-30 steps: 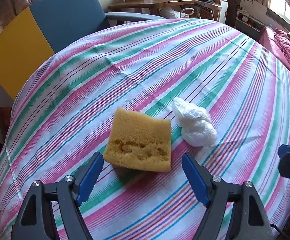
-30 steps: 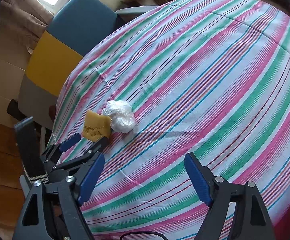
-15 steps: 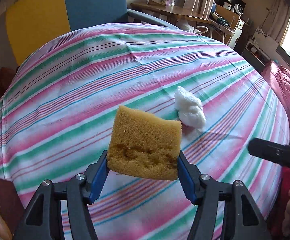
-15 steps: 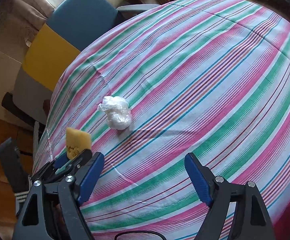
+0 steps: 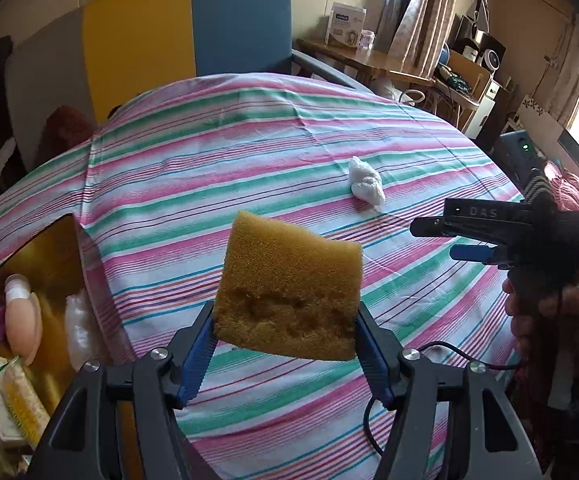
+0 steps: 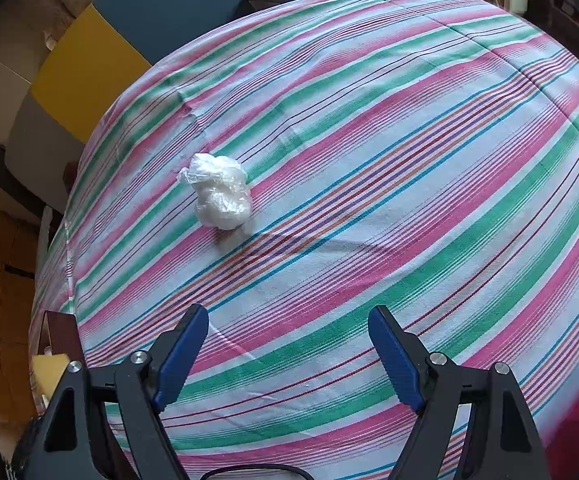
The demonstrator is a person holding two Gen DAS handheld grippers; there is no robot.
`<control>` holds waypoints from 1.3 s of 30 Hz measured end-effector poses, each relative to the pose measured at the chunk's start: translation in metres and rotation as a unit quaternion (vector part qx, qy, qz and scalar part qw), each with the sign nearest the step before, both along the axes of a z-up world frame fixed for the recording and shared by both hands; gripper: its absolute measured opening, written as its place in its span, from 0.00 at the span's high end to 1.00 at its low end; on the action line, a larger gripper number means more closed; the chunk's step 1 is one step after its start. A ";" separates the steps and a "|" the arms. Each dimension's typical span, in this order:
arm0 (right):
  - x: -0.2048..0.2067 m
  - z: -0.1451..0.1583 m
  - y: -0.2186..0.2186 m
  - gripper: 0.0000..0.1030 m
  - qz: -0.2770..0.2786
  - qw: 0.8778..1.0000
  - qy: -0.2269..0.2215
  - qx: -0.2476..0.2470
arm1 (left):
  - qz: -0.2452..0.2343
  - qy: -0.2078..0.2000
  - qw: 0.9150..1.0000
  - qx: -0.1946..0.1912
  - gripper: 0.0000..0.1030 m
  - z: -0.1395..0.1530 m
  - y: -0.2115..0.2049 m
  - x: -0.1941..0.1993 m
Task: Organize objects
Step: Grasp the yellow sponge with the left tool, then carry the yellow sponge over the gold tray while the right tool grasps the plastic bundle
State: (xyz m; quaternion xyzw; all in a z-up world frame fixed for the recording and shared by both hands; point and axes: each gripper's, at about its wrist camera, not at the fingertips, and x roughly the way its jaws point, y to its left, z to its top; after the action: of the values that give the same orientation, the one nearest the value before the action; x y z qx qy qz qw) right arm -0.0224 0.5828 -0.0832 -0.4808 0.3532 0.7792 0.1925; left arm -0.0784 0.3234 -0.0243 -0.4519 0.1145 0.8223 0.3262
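My left gripper (image 5: 283,334) is shut on a yellow sponge (image 5: 289,288) and holds it in the air above the striped tablecloth (image 5: 249,152). A crumpled white plastic bag (image 5: 365,182) lies on the cloth farther back right; it also shows in the right wrist view (image 6: 219,192). My right gripper (image 6: 289,348) is open and empty above the cloth, short of the bag, and shows at the right of the left wrist view (image 5: 469,236). A corner of the sponge (image 6: 49,372) shows at the lower left of the right wrist view.
A brown box (image 5: 45,276) with several small items stands off the table's left edge. A blue, yellow and grey chair (image 5: 161,28) stands behind the table. A wooden desk (image 5: 369,60) with a white box is at the back right.
My left gripper closed on the sponge, lifted it off the cloth and carried it back toward the left, bringing the box into view. My right gripper moved closer to the white bag.
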 end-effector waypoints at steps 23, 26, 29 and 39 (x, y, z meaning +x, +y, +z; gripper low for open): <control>-0.028 -0.027 -0.039 0.10 0.104 0.979 -0.118 0.128 | 0.077 0.046 0.994 0.057 0.36 0.030 -0.118 0.040; -0.026 -0.029 -0.038 0.08 0.101 0.980 -0.118 0.126 | 0.089 0.049 0.993 0.066 0.36 0.033 -0.133 0.041; -0.026 -0.032 -0.038 0.00 0.110 0.978 -0.124 0.122 | 0.102 0.050 0.991 0.071 0.36 0.034 -0.146 0.041; -0.016 -0.033 -0.037 0.00 0.116 0.975 -0.126 0.140 | 0.152 0.044 0.983 0.088 0.36 0.033 -0.192 0.037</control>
State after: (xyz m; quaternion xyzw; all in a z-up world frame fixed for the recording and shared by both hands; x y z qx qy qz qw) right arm -0.0386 0.5455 -0.1167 -0.5808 0.1551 0.7714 0.2088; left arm -0.0417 0.1318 0.0087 -0.3967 -0.0141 0.8884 0.2306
